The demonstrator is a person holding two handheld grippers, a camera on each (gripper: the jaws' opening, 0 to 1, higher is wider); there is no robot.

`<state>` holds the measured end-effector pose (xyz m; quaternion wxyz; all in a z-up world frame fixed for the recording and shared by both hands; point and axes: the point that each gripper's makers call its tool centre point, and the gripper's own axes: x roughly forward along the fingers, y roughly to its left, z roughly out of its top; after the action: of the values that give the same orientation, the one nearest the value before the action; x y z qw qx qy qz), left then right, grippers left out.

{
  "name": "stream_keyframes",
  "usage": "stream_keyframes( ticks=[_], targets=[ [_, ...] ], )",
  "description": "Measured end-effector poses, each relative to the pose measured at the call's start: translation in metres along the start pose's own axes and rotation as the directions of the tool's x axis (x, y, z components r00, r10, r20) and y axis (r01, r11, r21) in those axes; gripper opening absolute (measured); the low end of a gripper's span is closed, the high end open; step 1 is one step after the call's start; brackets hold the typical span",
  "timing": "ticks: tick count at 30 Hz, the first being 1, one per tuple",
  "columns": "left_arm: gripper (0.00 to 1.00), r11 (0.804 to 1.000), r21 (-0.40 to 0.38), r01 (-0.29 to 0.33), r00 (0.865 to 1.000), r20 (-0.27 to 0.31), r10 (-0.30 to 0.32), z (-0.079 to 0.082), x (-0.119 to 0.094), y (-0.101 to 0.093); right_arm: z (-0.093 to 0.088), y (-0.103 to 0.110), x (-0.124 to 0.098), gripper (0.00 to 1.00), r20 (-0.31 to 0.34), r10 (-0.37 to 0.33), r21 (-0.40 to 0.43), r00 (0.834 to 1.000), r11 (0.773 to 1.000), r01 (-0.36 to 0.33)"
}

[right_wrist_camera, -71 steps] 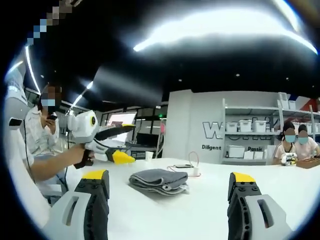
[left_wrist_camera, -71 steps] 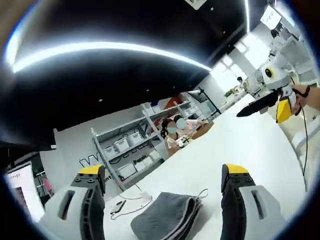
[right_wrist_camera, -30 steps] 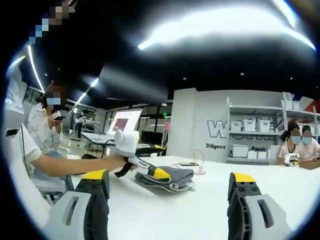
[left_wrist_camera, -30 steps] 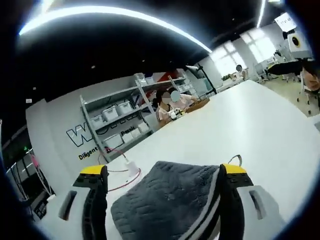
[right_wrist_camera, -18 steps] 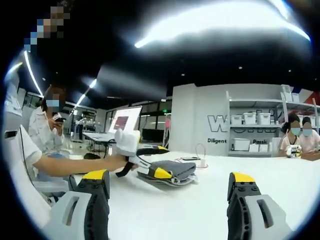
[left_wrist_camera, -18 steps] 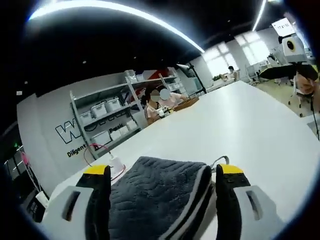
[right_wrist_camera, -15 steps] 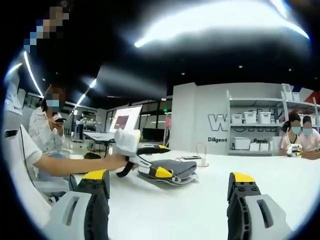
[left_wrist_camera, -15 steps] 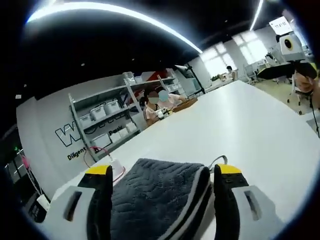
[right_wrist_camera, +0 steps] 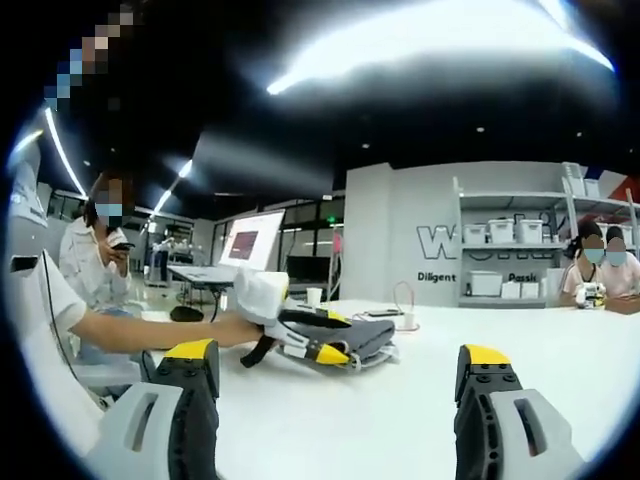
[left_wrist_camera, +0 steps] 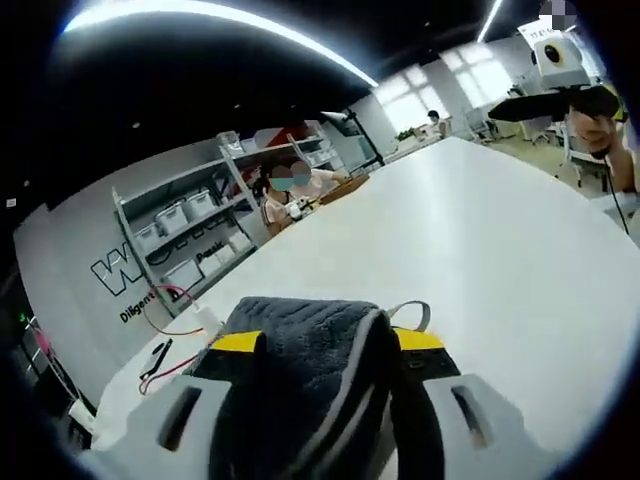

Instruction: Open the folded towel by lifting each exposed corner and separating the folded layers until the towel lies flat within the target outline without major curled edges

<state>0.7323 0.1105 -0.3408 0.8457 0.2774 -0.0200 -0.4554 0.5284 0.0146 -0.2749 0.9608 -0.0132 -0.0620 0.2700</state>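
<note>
The folded grey towel [left_wrist_camera: 300, 325] lies on the white table [left_wrist_camera: 480, 260] and bulges up between my left gripper's [left_wrist_camera: 327, 342] jaws, which have pinched in on its thick near edge. In the right gripper view, the same towel [right_wrist_camera: 368, 335] sits mid-table with the left gripper [right_wrist_camera: 318, 350] clamped on its left end, held by a person's hand. My right gripper [right_wrist_camera: 338, 356] hovers open well short of the towel, with nothing between its fingers. It appears far off at the upper right of the left gripper view as the right gripper [left_wrist_camera: 555, 95].
A red and white cable with a charger [left_wrist_camera: 178, 325] lies just beyond the towel. A laptop [right_wrist_camera: 245, 250] and a cup [right_wrist_camera: 314, 296] stand behind it. Shelves with white bins [left_wrist_camera: 175, 250] and seated people [right_wrist_camera: 598, 270] are at the far side.
My left gripper's jaws have drawn together onto the towel's edge, bunching the cloth up between them. The right gripper has stayed open and nearly still.
</note>
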Motion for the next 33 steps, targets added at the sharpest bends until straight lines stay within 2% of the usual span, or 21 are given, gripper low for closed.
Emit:
stream_keyframes(
  ticks=[4,7,13,15,16,18,19,23,27,30,33],
  targets=[
    [0.39,0.999,0.025,0.035,0.999,0.005,-0.035,-0.001,0.003,-0.006,-0.002,0.000,-0.001,0.98,-0.005,0.003,0.006,1.000,1.000,-0.003],
    [0.36,0.998,0.052,0.038,0.999,0.014,-0.039,0.002,0.003,-0.008,-0.004,0.002,0.000,0.98,-0.010,0.008,0.008,1.000,1.000,-0.007],
    [0.38,0.999,0.029,0.041,0.999,0.013,-0.041,0.001,0.002,-0.007,-0.004,0.003,0.000,0.98,-0.011,0.009,0.006,1.000,1.000,-0.009],
    [0.38,0.998,0.049,0.040,0.999,0.000,-0.040,0.000,0.002,-0.007,-0.004,0.003,0.000,0.98,-0.012,0.009,0.008,1.000,1.000,-0.009],
    [0.38,0.995,0.096,0.039,0.999,-0.004,-0.038,0.001,0.002,-0.008,-0.005,0.003,0.000,0.98,-0.013,0.009,0.008,1.000,1.000,-0.009],
    [0.37,0.994,0.100,0.036,0.999,-0.017,-0.035,-0.001,0.003,-0.011,-0.005,0.003,0.000,0.98,-0.014,0.009,0.008,1.000,1.000,-0.009],
    [0.36,0.996,0.084,0.040,0.999,-0.025,-0.038,-0.002,0.003,-0.012,-0.005,0.003,0.001,0.98,-0.015,0.011,0.008,1.000,1.000,-0.011],
    [0.31,0.994,0.099,0.039,0.999,-0.022,-0.037,-0.002,0.002,-0.012,-0.006,0.004,0.001,0.98,-0.018,0.010,0.009,1.000,1.000,-0.010],
    [0.27,0.996,0.070,0.052,0.999,-0.012,-0.051,-0.002,0.001,-0.012,-0.006,0.004,0.001,0.98,-0.018,0.011,0.010,1.000,1.000,-0.011],
    [0.21,0.991,0.121,0.052,0.999,-0.019,-0.050,-0.004,0.000,-0.015,-0.008,0.005,0.002,0.98,-0.021,0.016,0.013,1.000,1.000,-0.016],
    [0.18,0.992,0.112,0.053,0.999,-0.010,-0.052,-0.003,-0.001,-0.014,-0.009,0.006,0.002,0.97,-0.026,0.021,0.022,0.999,1.000,-0.021]
  ],
)
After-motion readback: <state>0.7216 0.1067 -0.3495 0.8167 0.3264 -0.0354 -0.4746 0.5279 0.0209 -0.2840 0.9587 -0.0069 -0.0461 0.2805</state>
